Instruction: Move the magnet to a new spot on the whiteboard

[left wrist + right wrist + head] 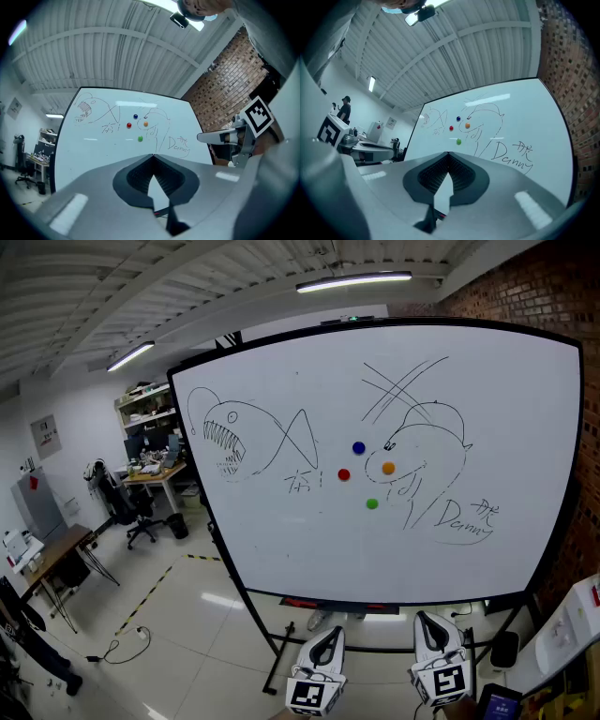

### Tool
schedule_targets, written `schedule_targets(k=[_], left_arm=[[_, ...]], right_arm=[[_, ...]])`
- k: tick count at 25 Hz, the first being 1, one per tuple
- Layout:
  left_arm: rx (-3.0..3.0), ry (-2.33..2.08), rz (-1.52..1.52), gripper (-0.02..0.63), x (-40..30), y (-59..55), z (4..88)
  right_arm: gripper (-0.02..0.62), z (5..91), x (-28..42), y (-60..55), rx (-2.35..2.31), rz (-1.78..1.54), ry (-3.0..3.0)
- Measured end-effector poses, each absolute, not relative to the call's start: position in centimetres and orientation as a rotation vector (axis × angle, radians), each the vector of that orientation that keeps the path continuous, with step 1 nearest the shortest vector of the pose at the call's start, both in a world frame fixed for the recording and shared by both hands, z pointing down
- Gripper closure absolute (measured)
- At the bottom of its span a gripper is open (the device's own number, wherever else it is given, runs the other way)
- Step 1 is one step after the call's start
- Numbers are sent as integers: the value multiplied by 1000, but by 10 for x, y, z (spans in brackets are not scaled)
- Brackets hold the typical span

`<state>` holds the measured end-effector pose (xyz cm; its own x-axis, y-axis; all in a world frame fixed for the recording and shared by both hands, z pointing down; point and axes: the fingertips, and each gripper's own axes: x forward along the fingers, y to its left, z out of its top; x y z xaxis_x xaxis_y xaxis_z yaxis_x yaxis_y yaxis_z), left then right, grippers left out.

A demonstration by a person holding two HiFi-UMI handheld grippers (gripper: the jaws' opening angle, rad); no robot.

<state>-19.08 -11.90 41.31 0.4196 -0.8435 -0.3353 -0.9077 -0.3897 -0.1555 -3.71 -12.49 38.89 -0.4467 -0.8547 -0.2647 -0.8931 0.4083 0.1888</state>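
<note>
The whiteboard [309, 549] stands upright ahead, covered in marker drawings. Four round magnets cling near its middle: blue [358, 448], red [344, 474], orange [388, 468] and green [372, 504]. My left gripper [328, 634] and right gripper [427, 620] are low at the bottom of the head view, well short of the board and below the magnets. Both are shut with nothing between the jaws. In the left gripper view the green magnet [140, 138] sits just above the closed tips [153, 155]. The right gripper view shows it [459, 141] above its own tips [448, 153].
The board's black stand legs [272, 652] spread on the floor below. A brick wall [562, 296] is at the right. Desks, office chairs [136, 512] and shelves fill the left side, with yellow-black floor tape [150, 596] and a cable. A person [344, 108] stands far off.
</note>
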Motion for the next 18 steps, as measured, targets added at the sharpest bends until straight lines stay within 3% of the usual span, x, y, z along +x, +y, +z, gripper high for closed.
schedule_targets(k=[18], left_arm=[[-2415, 1402, 239, 604, -196, -255, 391]], right_arm=[[594, 371, -61, -251, -1640, 561, 2504]])
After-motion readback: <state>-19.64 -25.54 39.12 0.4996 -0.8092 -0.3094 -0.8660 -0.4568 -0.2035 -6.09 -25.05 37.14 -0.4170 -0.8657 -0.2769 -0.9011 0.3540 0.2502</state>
